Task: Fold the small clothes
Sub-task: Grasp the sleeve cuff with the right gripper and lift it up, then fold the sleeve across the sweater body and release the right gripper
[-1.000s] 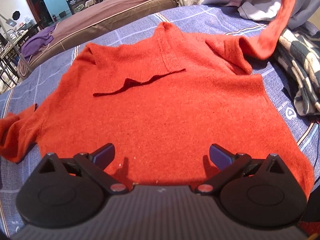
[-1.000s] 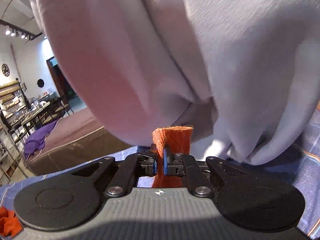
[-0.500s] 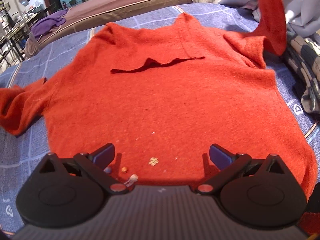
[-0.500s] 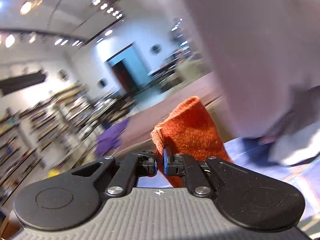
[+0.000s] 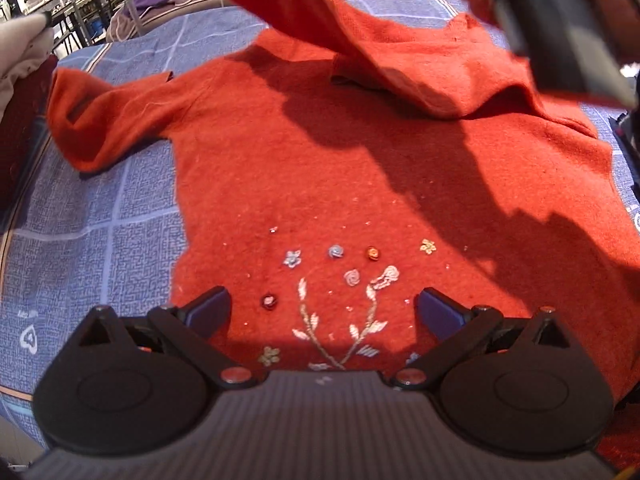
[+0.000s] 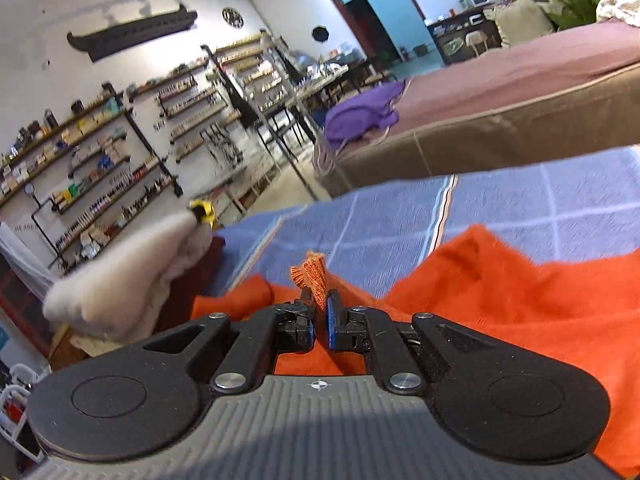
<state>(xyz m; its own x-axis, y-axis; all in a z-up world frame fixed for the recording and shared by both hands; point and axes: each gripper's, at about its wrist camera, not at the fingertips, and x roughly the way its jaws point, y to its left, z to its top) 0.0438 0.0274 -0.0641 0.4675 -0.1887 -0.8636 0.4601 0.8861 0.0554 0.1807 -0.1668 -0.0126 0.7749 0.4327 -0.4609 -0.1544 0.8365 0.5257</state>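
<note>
An orange-red sweater [image 5: 360, 168] with small embroidered flowers near its hem lies flat on the blue checked cover [image 5: 100, 240]. My left gripper [image 5: 322, 310] hovers open over the embroidered part, nothing between its fingers. The sweater's right sleeve [image 5: 304, 12] is lifted and drawn across the chest toward the left. My right gripper [image 6: 319, 322] is shut on that sleeve's cuff [image 6: 314, 276], which sticks up between the blue pads, above the sweater [image 6: 520, 300]. The other sleeve [image 5: 104, 120] lies crumpled at the left.
A person's hand and the dark body of the other gripper [image 5: 560, 28] fill the top right of the left wrist view. A white garment pile [image 6: 124, 268] sits at the cover's left edge. A brown bed [image 6: 520, 92] with a purple cloth [image 6: 360, 112] stands behind.
The right gripper swung the held sleeve from the right side over the sweater's chest toward the left and lower. The left gripper moved toward the hem, bringing the embroidery into view.
</note>
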